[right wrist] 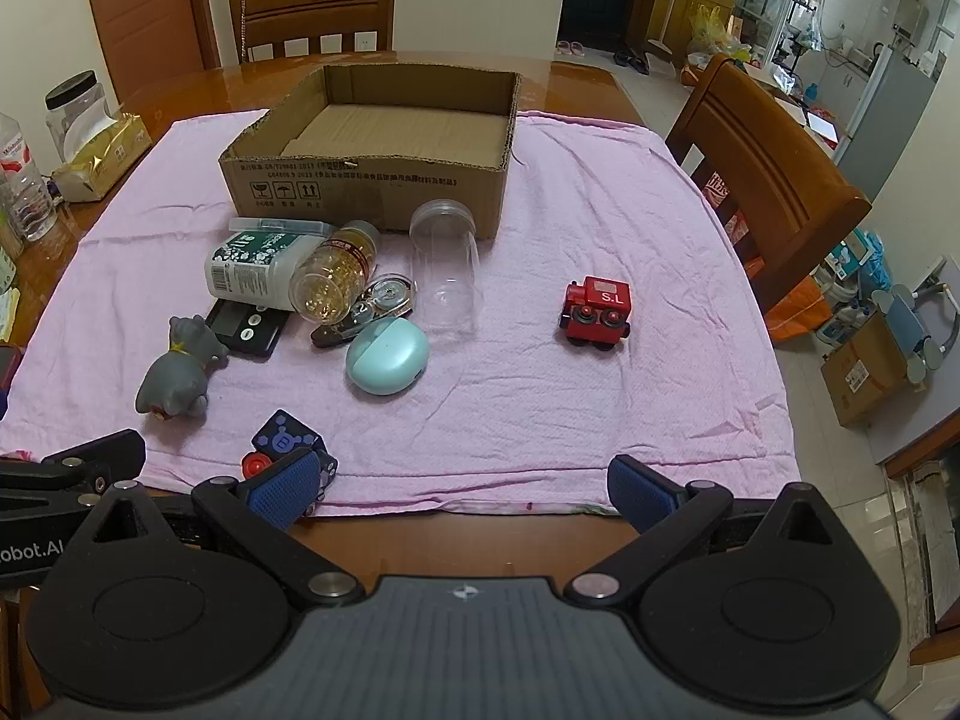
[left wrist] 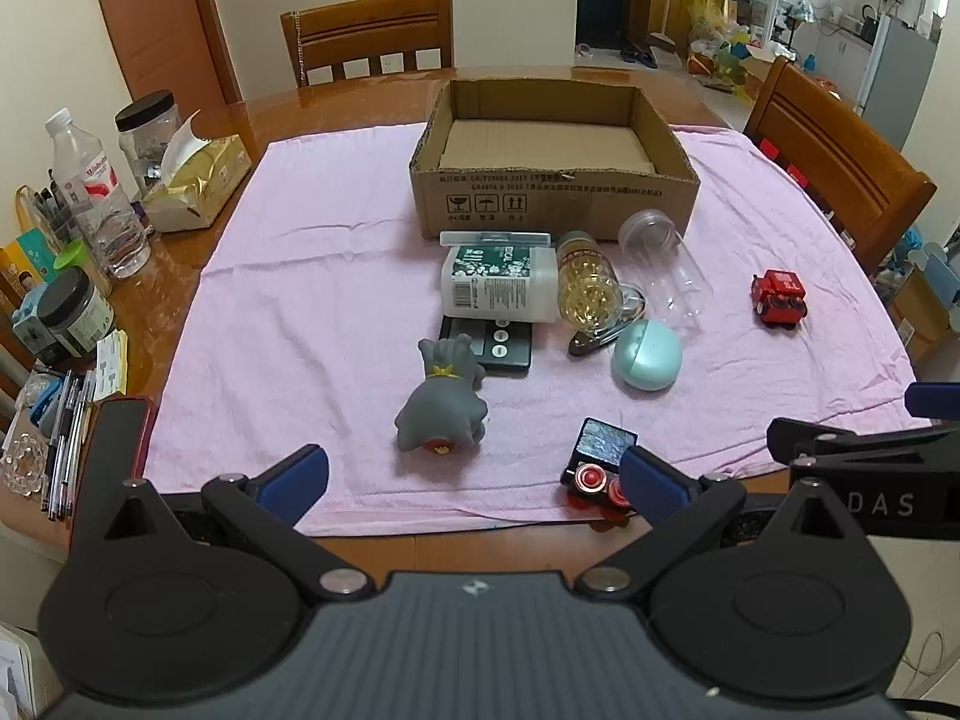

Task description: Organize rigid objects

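Both tongs spread wide and empty: left tongs (left wrist: 474,480), right tongs (right wrist: 465,486), at the table's near edge. Toys and bottles lie scattered on the pink cloth (right wrist: 600,396) before the empty cardboard box (right wrist: 366,138). Risk: the clear jar (right wrist: 447,276) and pill bottle (right wrist: 336,279) lie sideways and may roll if nudged; the clustered pile invites grabbing two at once.

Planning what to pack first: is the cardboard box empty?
Empty. The cardboard box shows only its bare floor in both views; every loose item lies outside on the pink cloth.
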### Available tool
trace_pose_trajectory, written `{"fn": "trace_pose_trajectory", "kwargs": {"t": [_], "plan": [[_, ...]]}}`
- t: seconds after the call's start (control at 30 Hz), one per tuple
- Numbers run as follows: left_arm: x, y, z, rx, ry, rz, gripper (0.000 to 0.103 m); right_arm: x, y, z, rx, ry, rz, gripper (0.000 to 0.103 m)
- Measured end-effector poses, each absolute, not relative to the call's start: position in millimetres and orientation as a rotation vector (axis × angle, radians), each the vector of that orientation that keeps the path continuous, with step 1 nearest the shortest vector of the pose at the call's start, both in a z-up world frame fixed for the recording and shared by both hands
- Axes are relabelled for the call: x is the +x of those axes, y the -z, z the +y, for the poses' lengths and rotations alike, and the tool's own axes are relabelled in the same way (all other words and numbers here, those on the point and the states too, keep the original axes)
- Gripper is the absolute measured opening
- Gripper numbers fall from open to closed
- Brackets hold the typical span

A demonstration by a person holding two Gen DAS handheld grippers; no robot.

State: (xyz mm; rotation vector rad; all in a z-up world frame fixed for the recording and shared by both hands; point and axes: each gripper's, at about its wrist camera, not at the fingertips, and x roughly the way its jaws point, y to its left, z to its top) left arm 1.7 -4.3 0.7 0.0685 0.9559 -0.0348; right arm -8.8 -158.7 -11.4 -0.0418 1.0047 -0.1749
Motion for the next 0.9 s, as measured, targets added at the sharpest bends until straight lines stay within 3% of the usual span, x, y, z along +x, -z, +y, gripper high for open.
{"fn": "trace_pose_trajectory", "kwargs": {"t": [0.9], "plan": [[-0.2,-2.0,-6.4,0.070,0.031,0.963,0.102,-10.1,10.5,-162.6,-0.047,0.180,1.011,0.103]]}}
